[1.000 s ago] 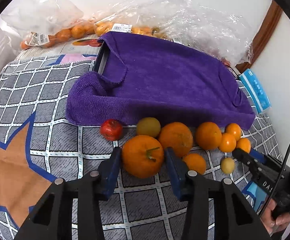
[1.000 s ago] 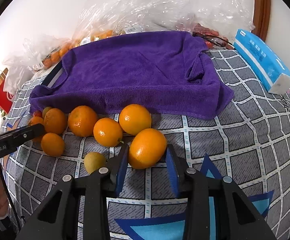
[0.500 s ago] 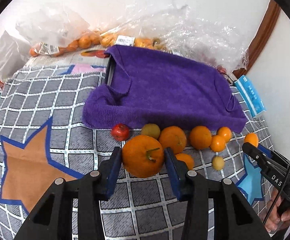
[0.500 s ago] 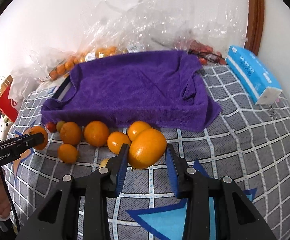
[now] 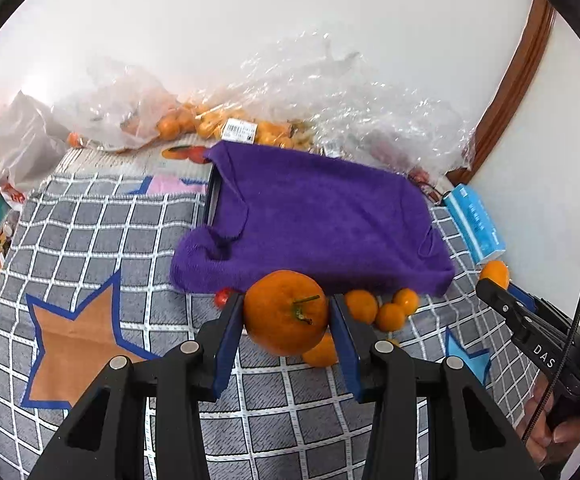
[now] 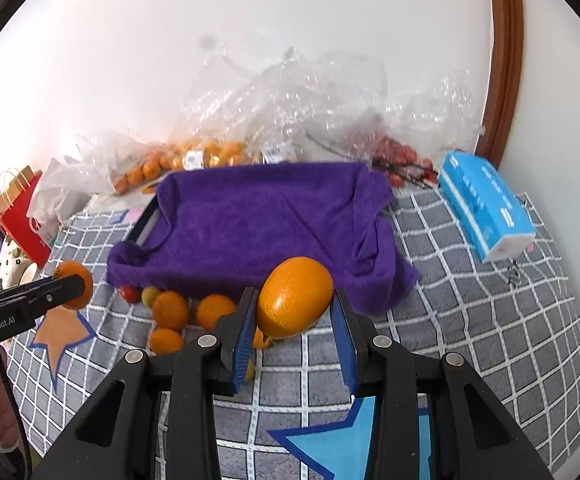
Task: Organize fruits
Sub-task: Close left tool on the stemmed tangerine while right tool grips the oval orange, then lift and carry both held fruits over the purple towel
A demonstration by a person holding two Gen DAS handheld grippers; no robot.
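Note:
My left gripper (image 5: pixel 286 316) is shut on a large orange with a green stem (image 5: pixel 286 312) and holds it above the cloth-covered table. My right gripper (image 6: pixel 293 312) is shut on a smooth oval orange (image 6: pixel 295 297), also held up. A purple towel (image 6: pixel 258 224) covers a dark tray (image 6: pixel 146 224) behind the fruit. Several loose oranges (image 6: pixel 170 310) and a small red fruit (image 6: pixel 129 293) lie along the towel's front edge. The towel also shows in the left wrist view (image 5: pixel 314 220), with loose oranges (image 5: pixel 388 316) in front of it.
Plastic bags of oranges (image 5: pixel 170 124) and crumpled clear wrap (image 6: pixel 310 96) lie against the back wall. A blue tissue pack (image 6: pixel 486 208) sits right of the towel. A red paper bag (image 6: pixel 22 216) stands at the left table edge.
Both grippers have risen and pulled back with their oranges in them. The loose fruit and towel now look farther below and away.

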